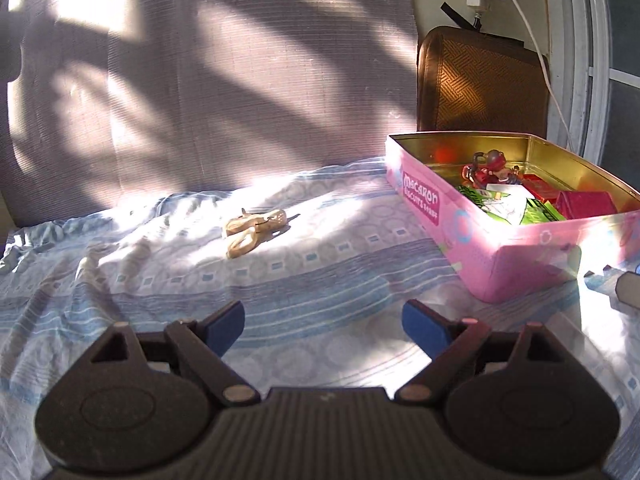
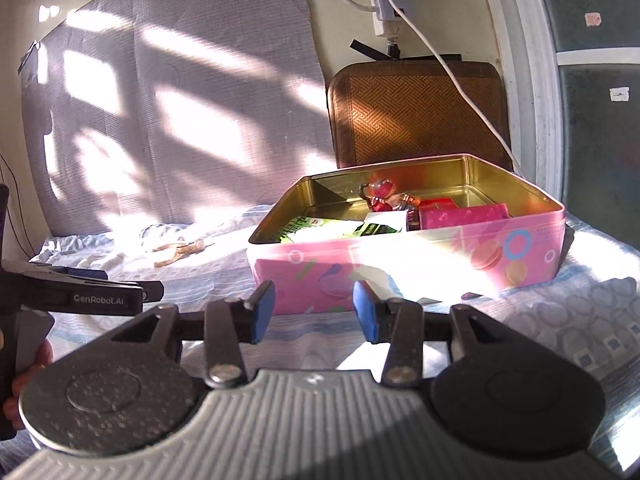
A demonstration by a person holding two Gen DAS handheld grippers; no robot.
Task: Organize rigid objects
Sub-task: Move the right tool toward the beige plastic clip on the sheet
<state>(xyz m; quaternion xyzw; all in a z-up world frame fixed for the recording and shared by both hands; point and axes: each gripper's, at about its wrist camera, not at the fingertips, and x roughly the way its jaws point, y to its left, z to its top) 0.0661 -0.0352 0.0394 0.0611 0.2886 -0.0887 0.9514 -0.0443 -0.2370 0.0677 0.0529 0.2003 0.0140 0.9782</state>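
A pink Macaron tin (image 1: 472, 248) stands open on the patterned bedsheet, at the right in the left wrist view. Inside it lie a red toy figure (image 1: 490, 168), a red box (image 1: 588, 202) and green packets (image 1: 540, 212). A beige toy figure (image 1: 254, 230) lies alone on the sheet, left of the tin. My left gripper (image 1: 323, 320) hovers open and empty, short of that figure. In the right wrist view my right gripper (image 2: 314, 308) stands open and empty just before the tin's (image 2: 400, 264) near wall. The left gripper (image 2: 128, 282) shows at the left, with the beige figure (image 2: 180, 250) beyond it.
A brown woven cushion (image 1: 480, 84) leans on the wall behind the tin. A power strip (image 2: 386, 8) with a white cable (image 2: 472, 96) hangs above it. A grey panel (image 1: 200, 80) backs the bed. A window frame (image 2: 536, 80) stands at the right.
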